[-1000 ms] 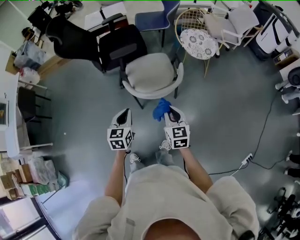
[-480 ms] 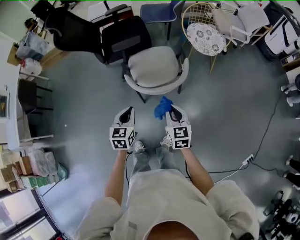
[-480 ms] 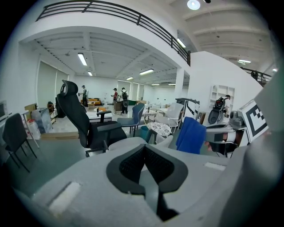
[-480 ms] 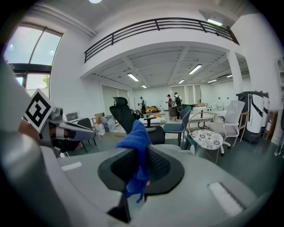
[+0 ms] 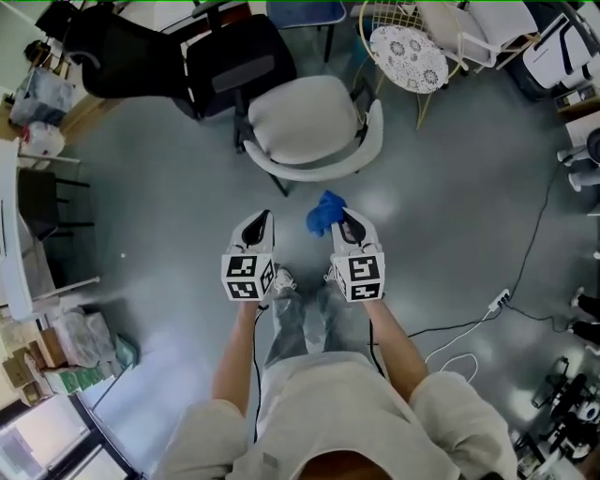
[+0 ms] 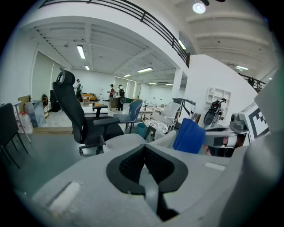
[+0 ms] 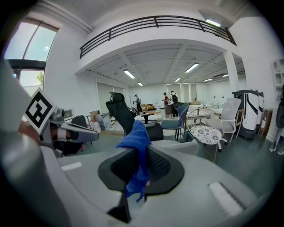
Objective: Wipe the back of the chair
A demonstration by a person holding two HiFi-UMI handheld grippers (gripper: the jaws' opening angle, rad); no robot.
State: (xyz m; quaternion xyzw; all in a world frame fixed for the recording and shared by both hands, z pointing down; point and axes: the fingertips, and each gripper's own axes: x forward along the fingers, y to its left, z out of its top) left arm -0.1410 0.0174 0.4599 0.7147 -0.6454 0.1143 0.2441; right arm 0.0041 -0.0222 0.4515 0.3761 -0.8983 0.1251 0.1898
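Cloth (image 7: 136,138), its lower half inside right gripper (image 7: 141,170)

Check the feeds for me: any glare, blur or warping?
Head view: sharp, soft glare on the floor beside the cloth. Left gripper view: fisheye bend, black corners, ceiling lamp blown out. Right gripper view: same warp, window overexposed.

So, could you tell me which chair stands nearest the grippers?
The pale grey armchair with the curved back, ahead of the left gripper and right gripper; the black office chair and the wire chair stand beyond it.
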